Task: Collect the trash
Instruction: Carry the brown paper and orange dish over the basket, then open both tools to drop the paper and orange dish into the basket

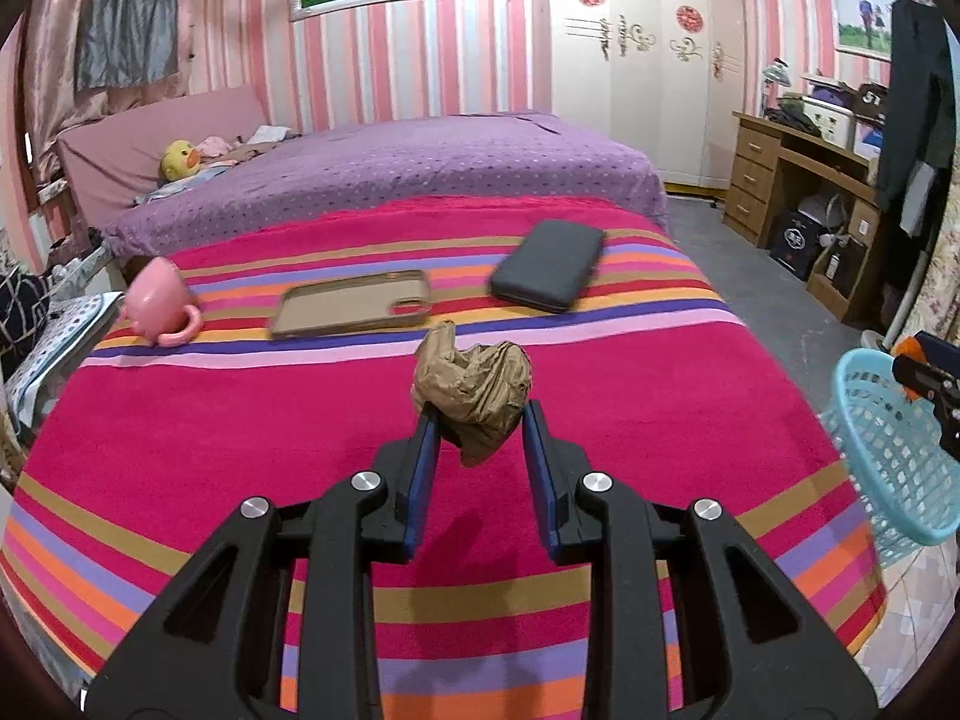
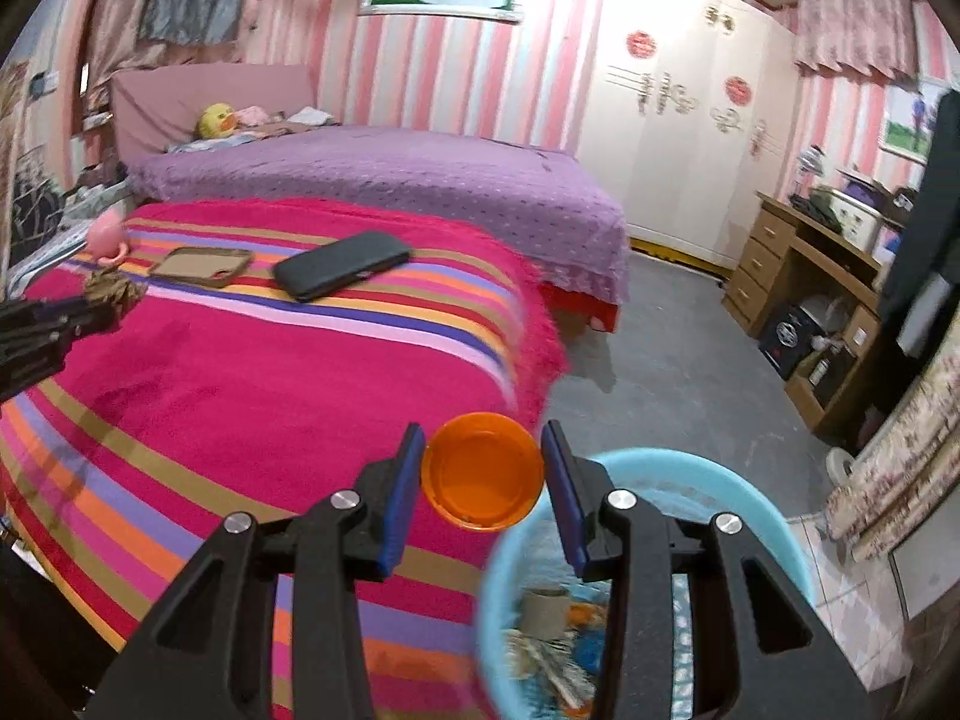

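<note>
I am standing at the foot of the bed [image 1: 240, 420], which is filling most of both views under a pink striped blanket [image 2: 240, 396], with a purple cover [image 1: 390, 180] spreading away toward twelve o'clock. A white wardrobe [image 2: 678, 168] is standing at one o'clock and a wooden desk [image 2: 798, 276] at three o'clock.

The blue basket [image 2: 750, 498] is sitting off the bed's edge at about five o'clock of my right view, with scraps already lying inside it. My right claw [image 2: 483, 471] is clamping an orange cup [image 2: 483, 474], pads pressing on both of its sides, and is holding it just above the basket's near rim. My left claw [image 1: 474, 426] is gripping a crumpled brown paper ball [image 1: 474, 390] above the blanket, mid-bed.

To do this step well, I judge I should be carrying the cup further over the basket's mouth before letting go, since it is hanging at the rim and could tip onto the bed or floor. Then the paper ball should be travelling toward three o'clock to the same basket, kept high enough to be clearing the rim.

Lying on the stripes at twelve o'clock are a dark wallet [image 1: 549, 267], a clear phone case [image 1: 354, 303] and, at ten o'clock, a pink mug [image 1: 157, 300]; I am judging these as not trash.
</note>
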